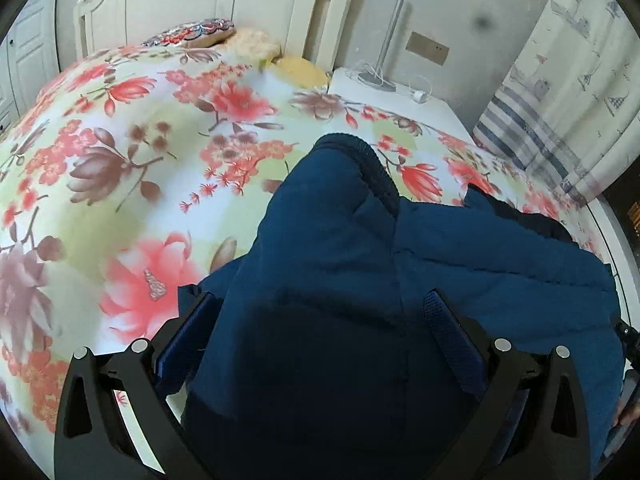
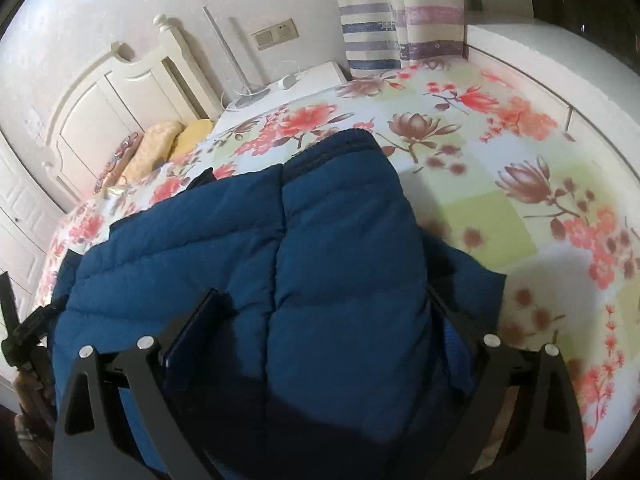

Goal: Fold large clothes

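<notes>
A dark blue padded jacket point(image 1: 400, 280) lies on a bed with a floral cover point(image 1: 140, 140). In the left wrist view a sleeve with a ribbed cuff point(image 1: 372, 160) runs away from me over the jacket. My left gripper point(image 1: 320, 312) stands wide around the thick sleeve fabric, which fills the space between its fingers. In the right wrist view the jacket point(image 2: 240, 240) and another cuffed sleeve point(image 2: 344, 140) lie on the cover point(image 2: 520, 160). My right gripper point(image 2: 324, 304) also stands wide with the sleeve between its fingers.
A white headboard point(image 1: 240, 4) and pillows point(image 1: 256, 44) are at the far end. A white bedside table point(image 1: 400, 96) holds a lamp base and cable. Striped curtains point(image 1: 560, 92) hang at the right. The other gripper shows at the left edge of the right wrist view point(image 2: 24, 332).
</notes>
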`<move>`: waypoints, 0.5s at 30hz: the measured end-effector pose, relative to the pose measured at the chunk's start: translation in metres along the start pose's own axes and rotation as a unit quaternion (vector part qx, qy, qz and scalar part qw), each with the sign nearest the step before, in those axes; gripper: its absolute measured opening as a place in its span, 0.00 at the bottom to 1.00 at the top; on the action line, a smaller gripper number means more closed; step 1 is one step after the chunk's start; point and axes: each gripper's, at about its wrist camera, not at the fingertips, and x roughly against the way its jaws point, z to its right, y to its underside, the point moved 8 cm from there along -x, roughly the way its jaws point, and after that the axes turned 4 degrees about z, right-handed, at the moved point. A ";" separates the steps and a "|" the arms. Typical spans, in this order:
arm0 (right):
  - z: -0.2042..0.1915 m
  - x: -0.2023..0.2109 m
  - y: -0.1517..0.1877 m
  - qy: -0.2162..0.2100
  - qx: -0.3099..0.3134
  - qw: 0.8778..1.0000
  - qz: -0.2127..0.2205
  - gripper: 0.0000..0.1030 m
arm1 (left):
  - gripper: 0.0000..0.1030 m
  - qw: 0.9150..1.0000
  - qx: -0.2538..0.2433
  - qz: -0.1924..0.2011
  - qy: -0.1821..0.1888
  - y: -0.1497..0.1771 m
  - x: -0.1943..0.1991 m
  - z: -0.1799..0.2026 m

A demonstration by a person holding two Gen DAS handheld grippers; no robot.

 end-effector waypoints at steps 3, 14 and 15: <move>-0.001 0.000 0.001 -0.001 0.003 1.000 0.006 0.94 | 0.96 1.000 -0.005 0.004 -0.006 0.000 0.000 0.002; -0.087 0.087 0.005 0.011 0.128 0.984 0.121 0.90 | 0.96 0.993 -0.074 0.094 -0.022 0.011 0.076 0.059; -0.106 0.089 0.014 0.010 0.164 0.980 0.117 0.92 | 0.96 0.990 -0.100 0.101 -0.022 0.019 0.083 0.074</move>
